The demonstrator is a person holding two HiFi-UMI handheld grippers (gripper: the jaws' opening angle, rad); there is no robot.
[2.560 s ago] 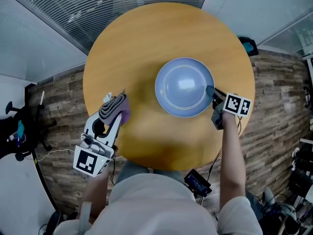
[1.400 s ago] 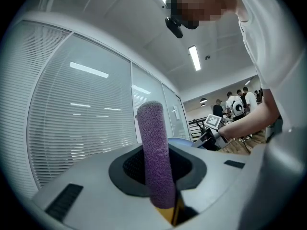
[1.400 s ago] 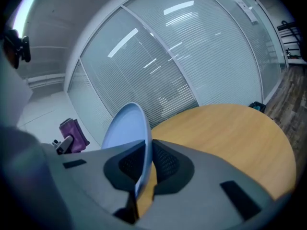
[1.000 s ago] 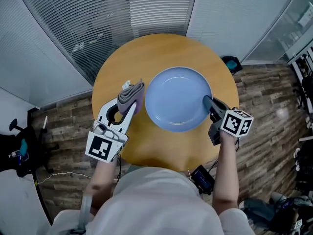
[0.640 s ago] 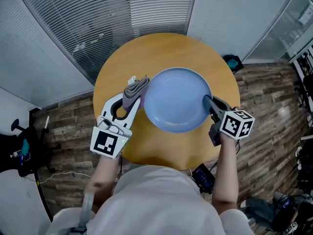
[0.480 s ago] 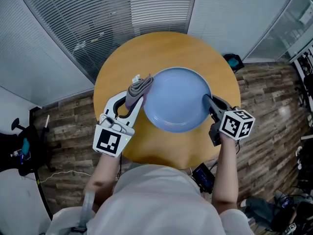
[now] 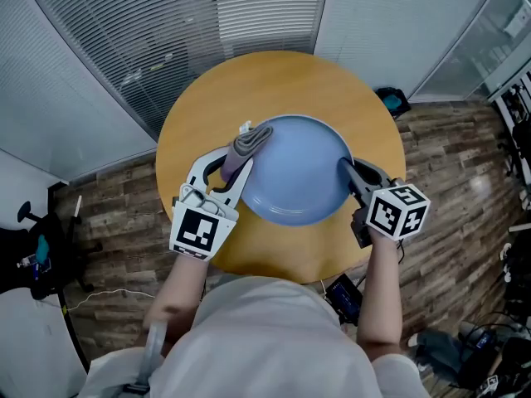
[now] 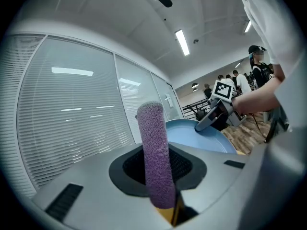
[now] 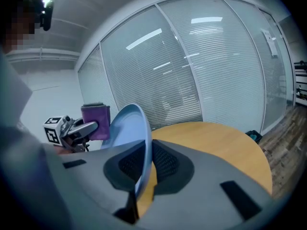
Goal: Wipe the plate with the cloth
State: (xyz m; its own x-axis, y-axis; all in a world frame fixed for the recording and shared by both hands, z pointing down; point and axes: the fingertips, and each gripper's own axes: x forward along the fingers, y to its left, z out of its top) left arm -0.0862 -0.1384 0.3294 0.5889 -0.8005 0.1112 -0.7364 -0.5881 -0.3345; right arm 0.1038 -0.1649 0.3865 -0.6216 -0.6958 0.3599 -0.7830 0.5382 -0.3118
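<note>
Head view: cloth (image 7: 249,143) at plate (image 7: 300,179)

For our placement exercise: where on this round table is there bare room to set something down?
Bare: the far half of the table, between the plate and the far edge. Crowded: nearer, where left tool, cloth and right tool meet the plate.

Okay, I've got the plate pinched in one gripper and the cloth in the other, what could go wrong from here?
1. The right gripper clamps the plate only at its rim, tilted up above the table. Wiping pressure could lever it loose and drop it.
2. The cloth is a folded bundle in the left gripper, at the plate's far rim. It may slip, or wipe with just a narrow edge.
</note>
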